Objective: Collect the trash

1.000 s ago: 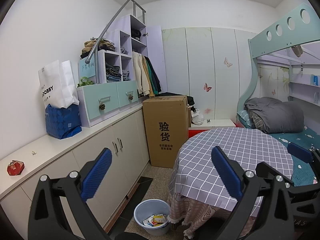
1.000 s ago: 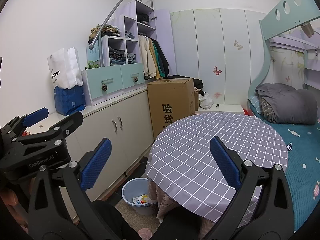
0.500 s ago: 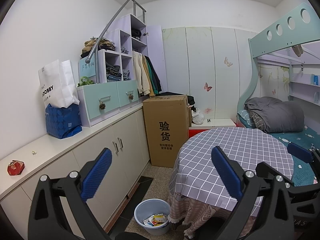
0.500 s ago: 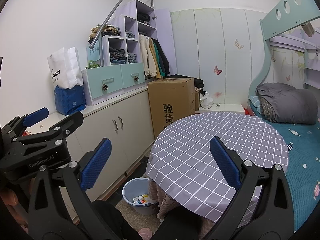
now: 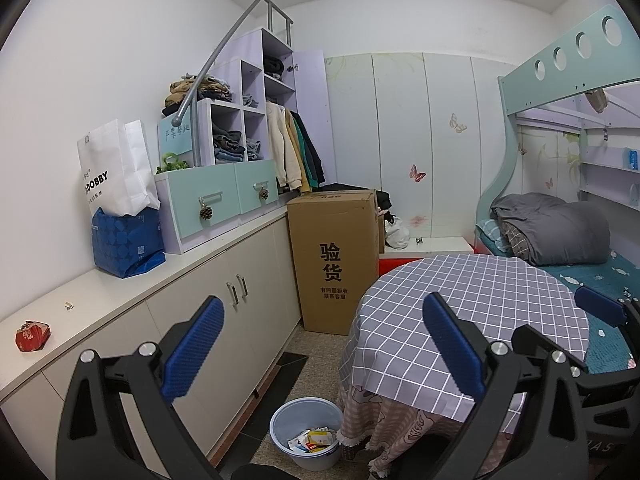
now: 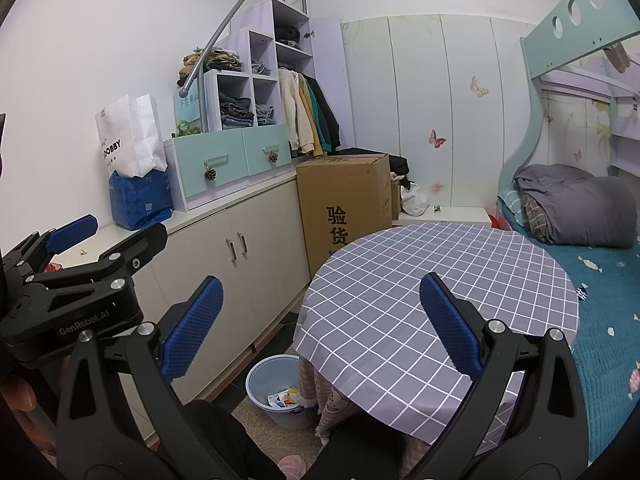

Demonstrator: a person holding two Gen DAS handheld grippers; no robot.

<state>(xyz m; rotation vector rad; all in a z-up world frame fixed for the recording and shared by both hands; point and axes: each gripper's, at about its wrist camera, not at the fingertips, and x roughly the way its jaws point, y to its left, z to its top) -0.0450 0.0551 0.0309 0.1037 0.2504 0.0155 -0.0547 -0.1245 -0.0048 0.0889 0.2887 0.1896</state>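
Both grippers hang with jaws spread and empty, yet the left gripper [image 5: 322,342] is nearer the red wrapper [image 5: 32,335] at its nine o'clock on the counter [image 5: 120,292], the right gripper [image 6: 320,322] farther.

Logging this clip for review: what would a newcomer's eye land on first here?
Both open claws, left and right, hang empty over the round table with the grey checked cloth. On the floor beside it stands a light blue plastic bin holding wrappers, and a crumpled red wrapper lies on the white counter.
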